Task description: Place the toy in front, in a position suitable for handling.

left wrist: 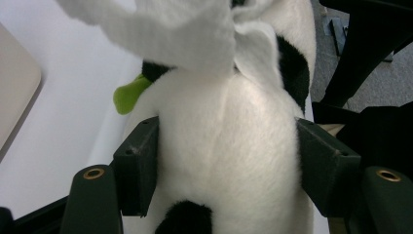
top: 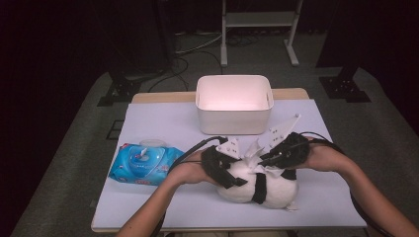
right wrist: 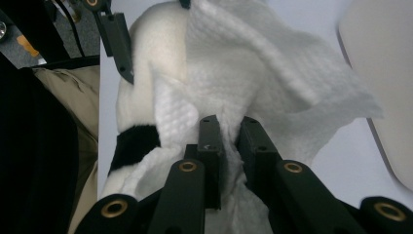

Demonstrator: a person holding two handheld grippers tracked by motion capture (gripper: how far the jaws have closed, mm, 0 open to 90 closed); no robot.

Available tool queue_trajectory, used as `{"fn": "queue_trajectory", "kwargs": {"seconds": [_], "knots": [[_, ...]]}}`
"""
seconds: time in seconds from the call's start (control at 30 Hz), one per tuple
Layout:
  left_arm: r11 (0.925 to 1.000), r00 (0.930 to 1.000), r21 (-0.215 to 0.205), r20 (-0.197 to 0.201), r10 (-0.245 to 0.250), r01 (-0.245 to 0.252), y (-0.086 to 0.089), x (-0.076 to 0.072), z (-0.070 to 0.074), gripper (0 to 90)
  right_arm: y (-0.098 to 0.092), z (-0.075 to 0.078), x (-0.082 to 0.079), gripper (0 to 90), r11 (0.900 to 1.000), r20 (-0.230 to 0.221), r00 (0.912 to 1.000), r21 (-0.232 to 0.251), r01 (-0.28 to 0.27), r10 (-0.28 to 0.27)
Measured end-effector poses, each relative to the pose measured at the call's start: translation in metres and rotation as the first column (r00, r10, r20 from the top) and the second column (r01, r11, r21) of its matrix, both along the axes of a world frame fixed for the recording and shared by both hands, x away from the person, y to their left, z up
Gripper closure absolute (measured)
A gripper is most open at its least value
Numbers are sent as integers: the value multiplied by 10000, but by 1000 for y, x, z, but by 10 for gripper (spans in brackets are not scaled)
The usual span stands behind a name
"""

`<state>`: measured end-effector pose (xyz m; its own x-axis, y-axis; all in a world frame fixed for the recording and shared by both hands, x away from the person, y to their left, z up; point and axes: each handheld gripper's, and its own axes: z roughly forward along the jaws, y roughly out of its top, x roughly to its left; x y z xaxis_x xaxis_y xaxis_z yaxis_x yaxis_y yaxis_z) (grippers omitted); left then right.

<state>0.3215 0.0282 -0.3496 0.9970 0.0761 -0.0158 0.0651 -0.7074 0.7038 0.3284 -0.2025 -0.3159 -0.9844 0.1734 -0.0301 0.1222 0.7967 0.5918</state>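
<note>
Landmark: I take the white tub (top: 233, 103), standing at the far middle of the table (top: 148, 207), as my reference for every place below.

Plush toy: the black-and-white plush toy (top: 259, 187) lies on the table on the near side of the tub, a little to its right, close to the front edge. In my left gripper view I see its white body (left wrist: 229, 146), a black patch low down and a small green piece at its side.

Left gripper: my left gripper (top: 225, 168) sits near-side of the tub, at the toy's left end. Its jaws stand on either side of the toy's body and press into the fur, so I read it as clamped on the toy.

Right gripper: my right gripper (top: 276, 153) is on the near side of the tub, toward its right, on top of the toy. Its jaws are drawn nearly together with the white wipe (right wrist: 272, 83) pinched between them.

Wipe: it drapes over the toy's upper side, crumpled, one loose corner reaching toward the tub.

Wipes pack: the blue wipes pack (top: 143, 165) lies near-left of the tub, well apart from the toy.
</note>
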Motion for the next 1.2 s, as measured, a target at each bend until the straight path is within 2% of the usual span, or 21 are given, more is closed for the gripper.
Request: {"fn": "queue_trajectory", "kwargs": {"seconds": [0.2, 0.37, 1.0, 1.2], "knots": [[10000, 10000, 53, -63, 51, -51, 1, 1, 0, 324, -24, 4, -5, 798, 9986, 73, 9988, 199, 486, -487], [10000, 10000, 59, -31, -41, 41, 0, 1, 1, 323, -34, 2, -7, 798, 9971, -11, 9980, 436, 628, -628], [9998, 10000, 193, -76, -42, 43, 1, 2, 0, 325, -26, 3, -5, 798, 9985, -7, 9991, 348, 424, -424], [9998, 10000, 217, -40, -47, 48, -2, 1, 2, 325, -12, 4, -4, 798, 9993, -40, 9999, 356, 136, -135]]}}
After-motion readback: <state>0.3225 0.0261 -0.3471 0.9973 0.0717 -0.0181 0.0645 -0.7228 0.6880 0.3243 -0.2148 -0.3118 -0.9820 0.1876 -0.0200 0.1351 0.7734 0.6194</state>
